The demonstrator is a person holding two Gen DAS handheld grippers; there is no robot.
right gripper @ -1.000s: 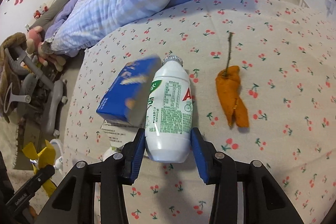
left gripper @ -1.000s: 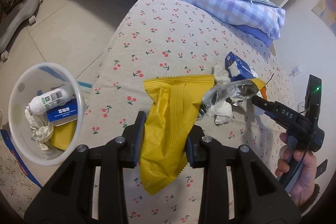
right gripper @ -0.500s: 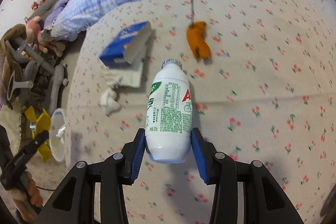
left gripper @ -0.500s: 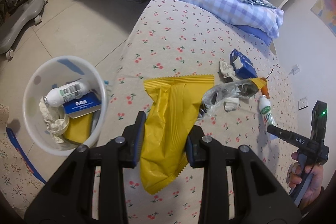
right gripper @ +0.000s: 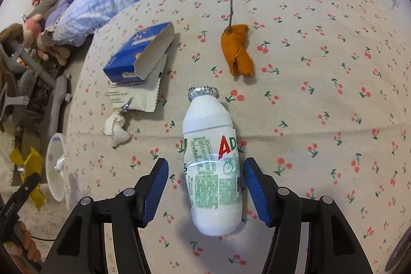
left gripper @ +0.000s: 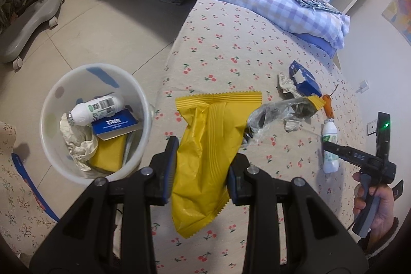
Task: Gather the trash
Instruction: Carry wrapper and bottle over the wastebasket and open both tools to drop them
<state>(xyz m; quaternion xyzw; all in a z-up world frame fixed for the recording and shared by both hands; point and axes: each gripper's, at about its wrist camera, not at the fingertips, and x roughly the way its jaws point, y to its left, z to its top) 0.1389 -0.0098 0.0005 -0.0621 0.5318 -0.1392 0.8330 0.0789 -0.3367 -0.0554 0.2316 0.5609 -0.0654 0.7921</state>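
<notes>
Fingers of your right gripper stand apart, gaps on both sides of the white bottle, which lies between them on the cherry-print bed, foil cap pointing away. Your left gripper is clamped on the yellow wrapper, held above the bed edge, with the white bin on the floor just to its left. Bin holds a bottle, blue box, crumpled paper. On the bed beyond the bottle: blue carton on a torn white wrapper, orange peel, small tissue wad.
</notes>
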